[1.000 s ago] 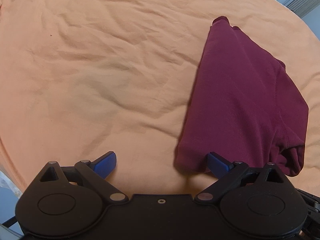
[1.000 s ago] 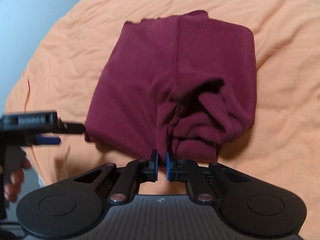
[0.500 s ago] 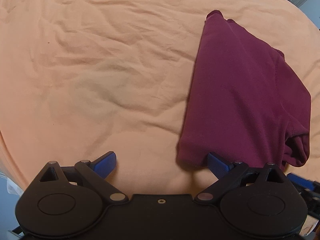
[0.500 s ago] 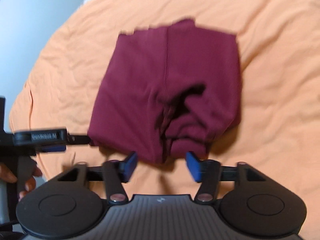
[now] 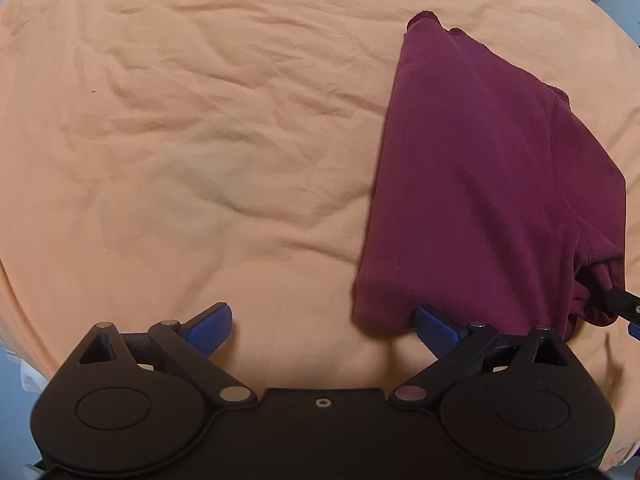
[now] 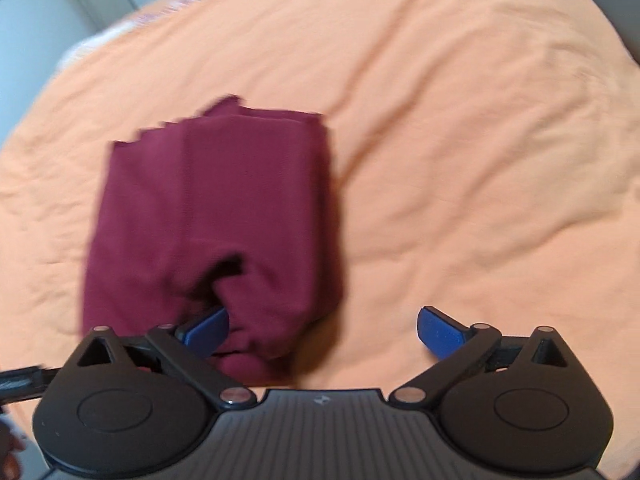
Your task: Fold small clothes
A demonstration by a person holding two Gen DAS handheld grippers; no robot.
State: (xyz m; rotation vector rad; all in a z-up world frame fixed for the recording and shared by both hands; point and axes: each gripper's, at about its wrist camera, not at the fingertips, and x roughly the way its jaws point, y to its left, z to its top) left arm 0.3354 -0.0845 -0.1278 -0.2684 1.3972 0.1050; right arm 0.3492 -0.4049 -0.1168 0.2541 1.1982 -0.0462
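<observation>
Left gripper [image 5: 323, 326] spread wide, empty, right pad just at the near hem of folded maroon garment [image 5: 480, 184]. Right gripper [image 6: 323, 330] likewise spread, empty. Garment flat on orange sheet [image 5: 200, 140], towards its right edge.

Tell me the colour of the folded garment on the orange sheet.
Dark maroon, plain, no pattern: the folded garment shows sharpest in the left wrist view.

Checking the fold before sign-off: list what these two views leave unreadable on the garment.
- Maroon garment, right wrist view: motion blur smears its edges and seams.
- Its near hem, left wrist view: hidden behind the left gripper.
- Underside layers against the orange sheet: covered by the top fold.
- Right gripper open, holding nothing.
</observation>
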